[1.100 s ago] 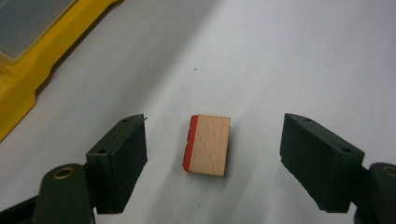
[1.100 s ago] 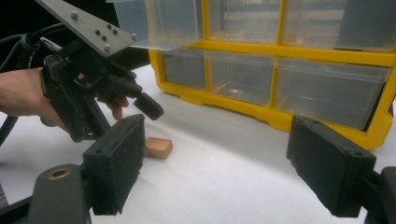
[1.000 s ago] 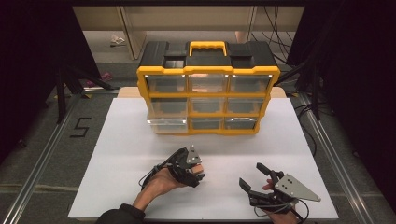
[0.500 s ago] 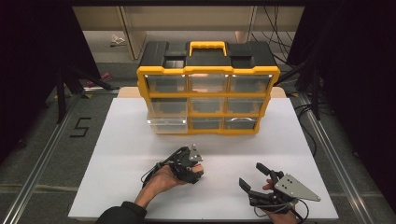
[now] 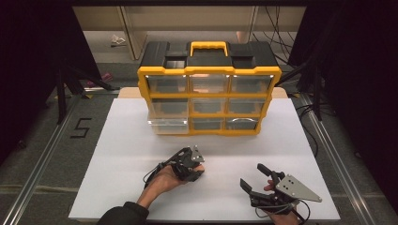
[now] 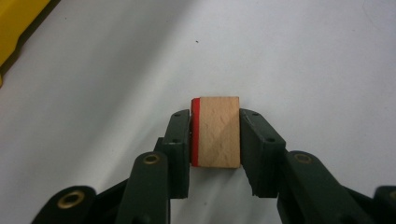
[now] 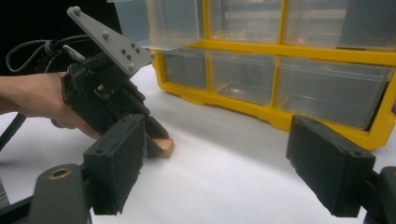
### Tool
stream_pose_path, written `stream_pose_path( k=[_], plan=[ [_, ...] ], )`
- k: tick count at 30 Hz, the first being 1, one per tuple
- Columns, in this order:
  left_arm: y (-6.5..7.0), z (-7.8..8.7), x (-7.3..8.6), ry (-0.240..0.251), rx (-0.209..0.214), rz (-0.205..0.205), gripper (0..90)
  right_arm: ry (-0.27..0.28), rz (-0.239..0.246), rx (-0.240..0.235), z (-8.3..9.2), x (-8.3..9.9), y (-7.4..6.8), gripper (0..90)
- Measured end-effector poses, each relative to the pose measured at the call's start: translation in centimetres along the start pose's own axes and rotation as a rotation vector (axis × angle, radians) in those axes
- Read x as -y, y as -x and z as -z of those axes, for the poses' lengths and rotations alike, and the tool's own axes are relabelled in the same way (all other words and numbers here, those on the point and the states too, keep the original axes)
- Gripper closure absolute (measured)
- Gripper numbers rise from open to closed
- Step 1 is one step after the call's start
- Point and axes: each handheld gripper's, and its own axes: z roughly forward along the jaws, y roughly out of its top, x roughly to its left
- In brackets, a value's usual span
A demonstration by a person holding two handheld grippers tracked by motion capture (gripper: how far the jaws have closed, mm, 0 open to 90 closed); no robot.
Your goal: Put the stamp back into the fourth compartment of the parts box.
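Observation:
A small wooden block [image 6: 215, 131] with one red face sits clamped between the jaws of my left gripper [image 6: 215, 116], which is shut on it. In the right gripper view the block [image 7: 164, 147] is down at the white table top under the left gripper [image 7: 140, 123], held by a hand. In the high view the left gripper [image 5: 195, 169] is at the table's front middle. My right gripper [image 5: 254, 177] stands open at the front right, with nothing between its jaws [image 7: 222, 163]. Its jaws face the left gripper and the organizer.
A yellow and black drawer organizer [image 5: 209, 70] with clear drawers stands at the back of the white table [image 5: 122, 140]. Its bottom-left drawer [image 5: 167, 125] is pulled out a little. Cables trail from both grippers. The table's front edge is close behind my hands.
The left gripper has shifted only slightly over the table with the block in it. The right gripper has stayed where it was.

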Motion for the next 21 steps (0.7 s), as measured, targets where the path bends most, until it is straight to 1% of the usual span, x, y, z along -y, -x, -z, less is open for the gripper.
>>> stream_pose_path(
  k=[2,3,5,14,21],
  plan=[
    [0.0,0.1,0.0,0.008,-0.004,-0.003,65.8,0.000,-0.001,0.000,0.0,0.0,0.0,20.8],
    [0.0,0.2,0.0,0.014,-0.018,-0.004,65.9,0.000,-0.001,0.000,0.0,0.0,0.0,20.7],
    [0.0,0.3,0.0,0.023,-0.017,0.001,66.0,0.000,-0.001,-0.001,0.0,0.0,0.0,20.8],
    [-0.1,1.3,0.1,0.067,-0.033,0.015,66.1,-0.004,-0.007,-0.001,0.0,0.0,0.1,20.8],
    [0.0,1.8,0.1,0.091,-0.043,0.013,66.1,-0.004,-0.009,-0.003,-0.1,0.1,0.1,20.8]
  ],
)
